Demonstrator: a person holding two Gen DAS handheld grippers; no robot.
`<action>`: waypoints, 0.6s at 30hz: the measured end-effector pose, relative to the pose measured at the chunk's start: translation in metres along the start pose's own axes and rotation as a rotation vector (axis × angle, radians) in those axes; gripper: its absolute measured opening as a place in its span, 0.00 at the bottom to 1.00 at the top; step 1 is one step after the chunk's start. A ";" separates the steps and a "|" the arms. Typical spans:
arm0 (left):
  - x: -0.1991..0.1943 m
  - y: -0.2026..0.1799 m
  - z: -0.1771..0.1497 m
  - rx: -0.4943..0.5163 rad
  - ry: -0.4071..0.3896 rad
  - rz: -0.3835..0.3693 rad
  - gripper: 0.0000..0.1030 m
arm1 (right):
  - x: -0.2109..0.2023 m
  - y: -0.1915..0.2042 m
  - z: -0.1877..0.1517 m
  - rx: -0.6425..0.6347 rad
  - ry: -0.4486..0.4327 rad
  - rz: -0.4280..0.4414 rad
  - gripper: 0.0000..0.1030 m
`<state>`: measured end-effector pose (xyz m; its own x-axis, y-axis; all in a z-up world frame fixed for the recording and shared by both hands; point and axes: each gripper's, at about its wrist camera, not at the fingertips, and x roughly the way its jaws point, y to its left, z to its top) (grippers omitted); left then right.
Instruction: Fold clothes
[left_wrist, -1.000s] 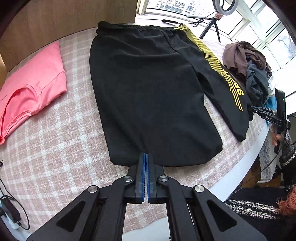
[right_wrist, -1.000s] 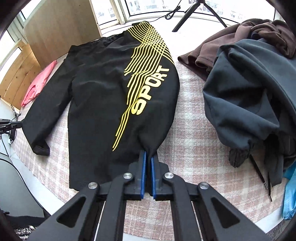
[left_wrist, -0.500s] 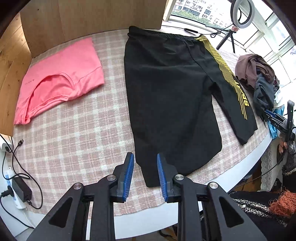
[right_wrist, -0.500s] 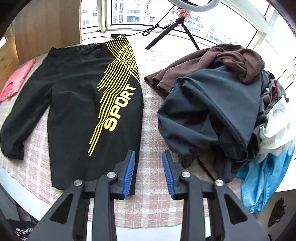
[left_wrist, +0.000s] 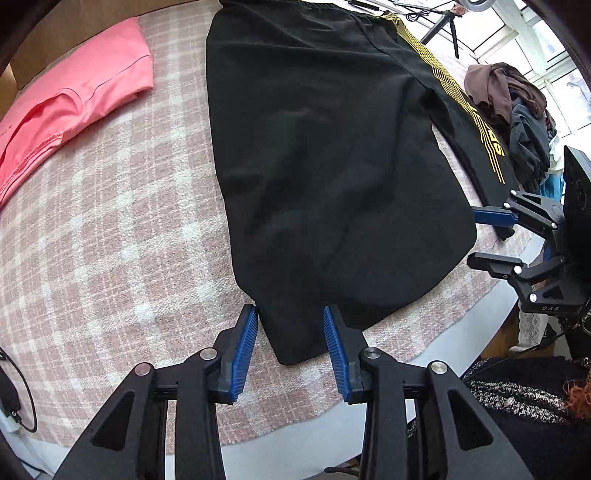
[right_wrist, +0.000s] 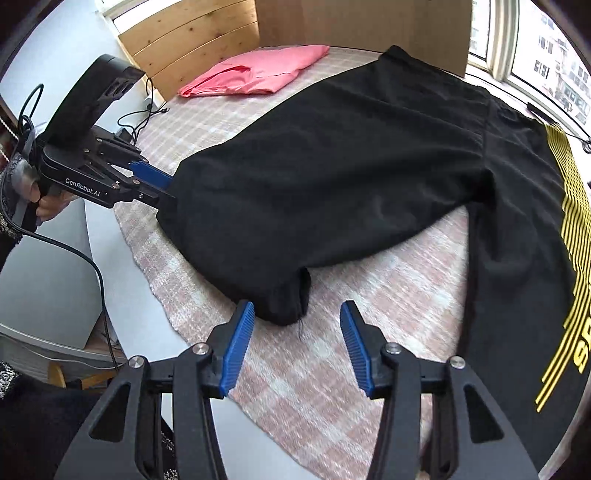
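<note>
Black sports shorts with yellow stripe print (left_wrist: 332, 155) lie flat on the pink-and-white checked cloth (left_wrist: 110, 229) covering the bench, waistband at 12 o'clock in the left wrist view, two legs running toward you

A second ago both of your grippers were clamped on leg hems. Half a second ago they had let go and backed off high. Now both are down at the cloth again with jaws apart

Left gripper (left_wrist: 290, 341): blue pads spread, straddling the outer hem corner of the plain black leg. Fabric sits between the pads, not yet pinched

Right gripper (right_wrist: 297, 341): has swung over from the striped leg to the same plain leg. Its pads are spread at the inner hem corner, which sits at about 11 o'clock from the gap, just beside the left pad (right_wrist: 238, 345)

Reading: smoothing is done, and both grippers now bracket one leg's hem. Likely next step is to close on both corners and carry this leg across onto the striped one

Folded pink garment (left_wrist: 70, 92) at 10 o'clock, well apart. Heap of brown and grey clothes (left_wrist: 513, 107) at 2 o'clock
</note>
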<state>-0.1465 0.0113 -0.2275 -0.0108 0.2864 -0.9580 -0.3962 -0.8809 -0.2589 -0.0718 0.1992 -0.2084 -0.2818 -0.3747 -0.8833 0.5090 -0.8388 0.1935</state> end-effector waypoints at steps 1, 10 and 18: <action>0.002 -0.001 0.000 0.004 -0.001 -0.013 0.12 | 0.005 0.004 0.005 -0.018 -0.006 -0.004 0.47; -0.051 -0.011 -0.020 0.074 -0.066 -0.046 0.03 | -0.032 -0.043 0.007 0.418 -0.044 0.511 0.03; -0.068 0.016 -0.018 0.037 -0.065 0.067 0.23 | -0.054 -0.062 -0.040 0.436 0.116 0.136 0.65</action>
<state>-0.1355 -0.0291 -0.1686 -0.0977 0.2523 -0.9627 -0.4266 -0.8846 -0.1885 -0.0558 0.2877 -0.1896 -0.1306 -0.4667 -0.8747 0.1387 -0.8822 0.4500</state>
